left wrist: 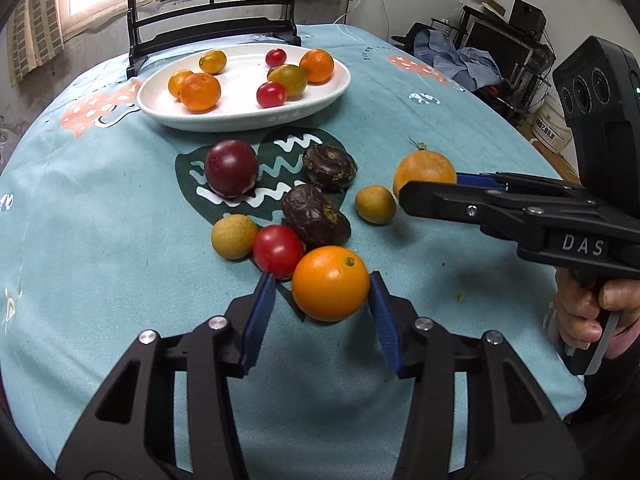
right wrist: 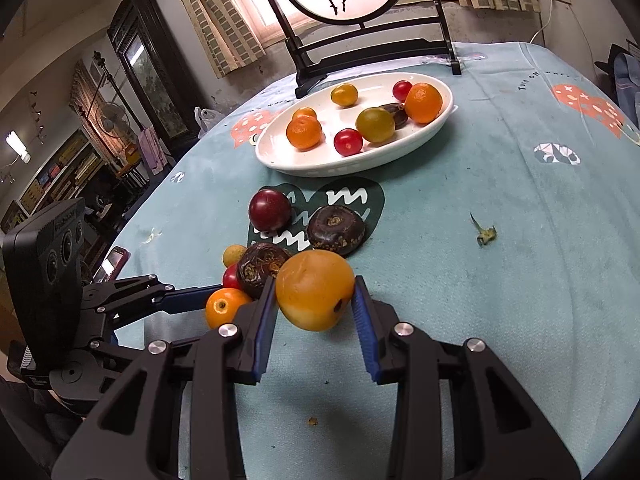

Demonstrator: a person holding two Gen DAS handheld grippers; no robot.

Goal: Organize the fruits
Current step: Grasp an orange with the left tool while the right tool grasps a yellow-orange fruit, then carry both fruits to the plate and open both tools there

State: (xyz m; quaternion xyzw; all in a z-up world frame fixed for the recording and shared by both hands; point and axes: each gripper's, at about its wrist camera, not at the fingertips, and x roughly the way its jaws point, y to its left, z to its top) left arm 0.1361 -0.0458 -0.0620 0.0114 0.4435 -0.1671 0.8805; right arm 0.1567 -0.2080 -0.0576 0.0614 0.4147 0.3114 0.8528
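A bright orange citrus [left wrist: 330,283] lies on the teal cloth between the blue pads of my left gripper [left wrist: 322,292]. The right pad is at its skin, the left pad stands off with a gap, so the gripper is open. My right gripper [right wrist: 314,300] is shut on a dull yellow-orange fruit [right wrist: 314,290], also seen from the left wrist [left wrist: 424,168]. A white oval plate [left wrist: 240,122] at the back holds several oranges and tomatoes. Loose nearby: a red tomato [left wrist: 277,251], a purple fruit [left wrist: 231,167], two dark wrinkled fruits [left wrist: 314,216] and two small tan ones [left wrist: 233,237].
A dark wooden stand with a round painted screen [left wrist: 212,28] rises behind the plate. A green stem scrap [right wrist: 486,234] lies on the cloth to the right. A phone [right wrist: 114,260] sits at the table's left edge. A hand [left wrist: 580,312] holds the right gripper.
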